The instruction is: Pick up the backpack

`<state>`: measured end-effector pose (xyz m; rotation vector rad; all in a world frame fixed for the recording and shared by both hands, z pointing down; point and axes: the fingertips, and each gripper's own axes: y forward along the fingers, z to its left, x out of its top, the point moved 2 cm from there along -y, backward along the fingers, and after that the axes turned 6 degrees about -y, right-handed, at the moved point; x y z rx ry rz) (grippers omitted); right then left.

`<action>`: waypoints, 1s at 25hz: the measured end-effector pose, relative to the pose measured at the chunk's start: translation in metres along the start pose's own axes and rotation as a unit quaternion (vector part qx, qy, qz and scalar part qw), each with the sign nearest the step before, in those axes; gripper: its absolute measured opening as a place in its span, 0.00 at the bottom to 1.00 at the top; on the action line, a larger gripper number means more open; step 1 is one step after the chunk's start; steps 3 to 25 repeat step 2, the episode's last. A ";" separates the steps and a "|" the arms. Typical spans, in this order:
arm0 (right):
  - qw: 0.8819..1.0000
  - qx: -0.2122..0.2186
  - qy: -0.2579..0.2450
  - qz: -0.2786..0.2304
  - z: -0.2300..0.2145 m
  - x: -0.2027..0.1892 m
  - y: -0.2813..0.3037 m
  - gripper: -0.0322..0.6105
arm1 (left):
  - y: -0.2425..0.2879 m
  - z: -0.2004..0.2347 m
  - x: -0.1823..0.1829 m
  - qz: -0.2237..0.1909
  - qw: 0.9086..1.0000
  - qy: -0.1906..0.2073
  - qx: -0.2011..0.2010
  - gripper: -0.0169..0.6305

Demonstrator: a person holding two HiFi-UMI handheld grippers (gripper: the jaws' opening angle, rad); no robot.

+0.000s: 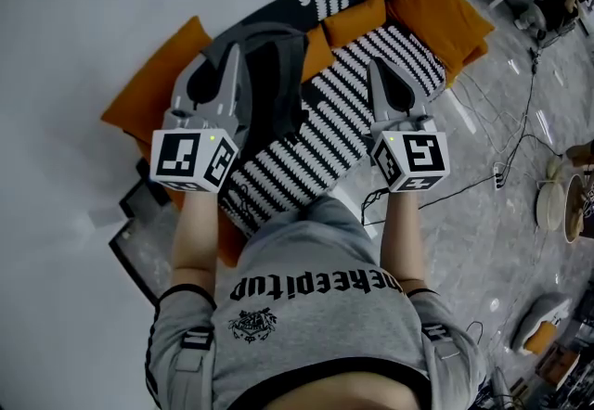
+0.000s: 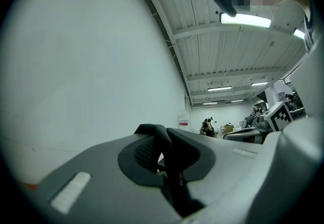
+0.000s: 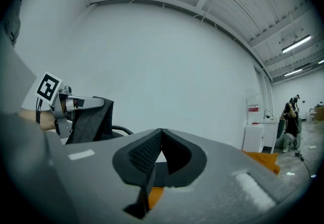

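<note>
The dark grey backpack (image 1: 274,88) hangs in the air over the sofa, up against my left gripper (image 1: 232,54). In the left gripper view, that gripper (image 2: 163,133) is shut on a black strap (image 2: 153,129) of the backpack, which loops over the pads. My right gripper (image 1: 376,65) is held level beside it, apart from the bag. Its tips (image 3: 161,132) meet with nothing between them. The right gripper view also shows the backpack (image 3: 93,119) hanging from the left gripper at the far left.
Below the grippers stands a black-and-white striped sofa (image 1: 371,111) with orange cushions (image 1: 445,14). Cables (image 1: 520,139) run over the marbled floor on the right. A white wall is straight ahead. Far off at the right are a person (image 3: 291,121) and a white cabinet (image 3: 253,137).
</note>
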<state>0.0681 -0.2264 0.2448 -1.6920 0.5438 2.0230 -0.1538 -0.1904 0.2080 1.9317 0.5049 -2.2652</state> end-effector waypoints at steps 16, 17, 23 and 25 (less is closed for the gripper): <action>1.000 -0.001 0.000 0.000 0.000 0.001 0.001 0.05 | 0.000 0.001 0.002 -0.002 1.000 0.000 0.000 0.10; 1.000 -0.001 0.000 0.000 0.000 0.001 0.001 0.05 | 0.000 0.001 0.002 -0.002 1.000 0.000 0.000 0.10; 1.000 -0.001 0.000 0.000 0.000 0.001 0.001 0.05 | 0.000 0.001 0.002 -0.002 1.000 0.000 0.000 0.10; 1.000 -0.001 0.000 0.000 0.000 0.001 0.001 0.05 | 0.000 0.001 0.002 -0.002 1.000 0.000 0.000 0.10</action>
